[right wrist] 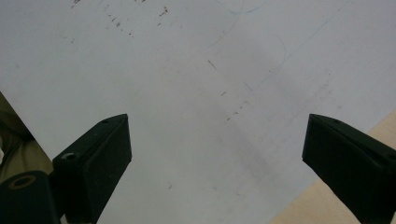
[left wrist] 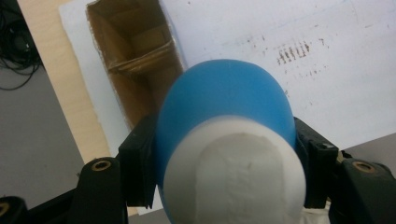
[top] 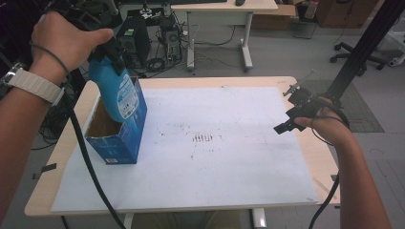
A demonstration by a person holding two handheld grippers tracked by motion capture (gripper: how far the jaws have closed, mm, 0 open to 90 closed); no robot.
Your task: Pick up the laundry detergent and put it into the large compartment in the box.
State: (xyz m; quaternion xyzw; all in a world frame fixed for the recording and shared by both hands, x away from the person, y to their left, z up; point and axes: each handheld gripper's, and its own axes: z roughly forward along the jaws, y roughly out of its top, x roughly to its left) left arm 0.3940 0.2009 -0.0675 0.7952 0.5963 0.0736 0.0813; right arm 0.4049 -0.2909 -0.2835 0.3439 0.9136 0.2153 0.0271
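Your left gripper [left wrist: 224,172] clamps the blue bottle [top: 119,93] over the open box [top: 117,138]; your right gripper [right wrist: 217,154] hangs wide open.

Light wooden table [top: 315,157], rounded corners, seen from above. Covered almost edge to edge by a white sheet [top: 229,171], with bare wood showing as a strip along the left, the right and the far side. Dark scuffs and a small cluster of short strokes [top: 203,138] near the sheet's middle; finer specks scattered around them. Standing on the sheet at the left: a blue box [top: 119,138], open at the top, brown cardboard inside, one flap folded down within. Sitting close to the sheet's left edge. In the right gripper view, more faint marks and a thin curved line on the sheet [right wrist: 210,93], wood at the lower right corner.
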